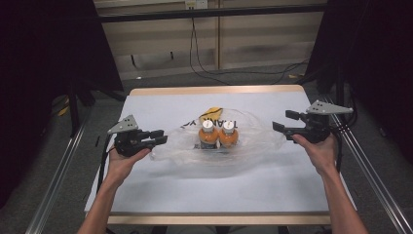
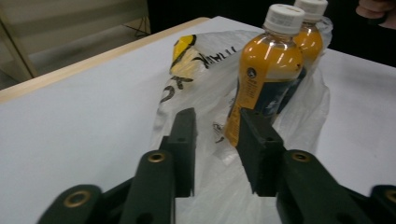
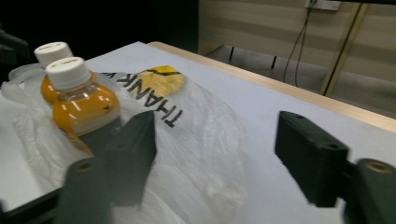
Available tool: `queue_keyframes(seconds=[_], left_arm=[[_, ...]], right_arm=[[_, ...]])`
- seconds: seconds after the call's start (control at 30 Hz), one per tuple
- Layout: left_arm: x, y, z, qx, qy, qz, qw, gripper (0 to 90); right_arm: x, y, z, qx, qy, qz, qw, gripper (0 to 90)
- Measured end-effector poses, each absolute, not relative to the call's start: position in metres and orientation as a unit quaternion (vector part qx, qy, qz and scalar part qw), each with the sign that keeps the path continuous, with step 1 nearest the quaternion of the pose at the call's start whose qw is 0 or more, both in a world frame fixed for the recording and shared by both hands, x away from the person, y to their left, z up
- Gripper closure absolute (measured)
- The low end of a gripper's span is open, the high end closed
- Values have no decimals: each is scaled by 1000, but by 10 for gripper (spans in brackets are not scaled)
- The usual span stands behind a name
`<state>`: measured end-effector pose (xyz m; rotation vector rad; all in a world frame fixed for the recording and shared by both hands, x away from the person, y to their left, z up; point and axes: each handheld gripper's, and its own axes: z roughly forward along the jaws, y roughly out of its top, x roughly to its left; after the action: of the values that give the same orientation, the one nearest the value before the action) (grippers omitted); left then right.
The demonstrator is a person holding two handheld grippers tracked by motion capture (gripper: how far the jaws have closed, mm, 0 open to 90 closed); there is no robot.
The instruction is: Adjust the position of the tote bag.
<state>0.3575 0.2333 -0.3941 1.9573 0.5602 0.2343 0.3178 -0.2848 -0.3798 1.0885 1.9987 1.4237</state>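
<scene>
Two orange drink bottles [image 1: 208,135] [image 1: 228,135] with white caps stand upright side by side inside a clear plastic bag [image 1: 253,141] at the table's middle. The bag carries black lettering and a yellow mark [image 1: 213,111]. My left gripper [image 1: 162,136] hovers at the bag's left edge. In the left gripper view the bag film [image 2: 205,70] lies between its parted jaws [image 2: 217,114], and the nearer bottle [image 2: 268,70] stands just past the right jaw. My right gripper [image 1: 281,120] stands open at the bag's right end, its jaws wide over the film [image 3: 196,140], with the bottles [image 3: 81,107] to its left.
The white tabletop [image 1: 219,190] has a wooden rim [image 1: 214,90] at the far side. Metal rails [image 1: 58,180] run along both sides of the table. Black curtains hang left and right, and cables [image 1: 234,73] lie on the floor behind.
</scene>
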Motion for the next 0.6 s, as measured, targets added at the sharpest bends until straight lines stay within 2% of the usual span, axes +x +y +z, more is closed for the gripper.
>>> queue_keyframes(seconds=[0.17,0.2,0.3,0.33,0.37,0.53,0.6], left_arm=[[360,210,-398,837,217,86,495,775],[360,210,-398,837,217,86,495,779],[363,199,-403,847,210,79,482,794],[364,195,-404,851,210,79,475,794],[368,188,-405,859,200,78,465,812],[377,169,-406,869,191,66,453,839],[381,160,-406,877,187,70,436,842]], right_arm=[[325,-248,-379,345,770,503,189,610],[325,-248,-379,345,770,503,189,610],[332,-223,-381,313,803,481,161,750],[332,-223,-381,313,803,481,161,750],[337,-213,-385,301,816,471,148,813],[349,-193,-392,285,840,446,122,887],[355,-187,-393,286,847,431,125,900]])
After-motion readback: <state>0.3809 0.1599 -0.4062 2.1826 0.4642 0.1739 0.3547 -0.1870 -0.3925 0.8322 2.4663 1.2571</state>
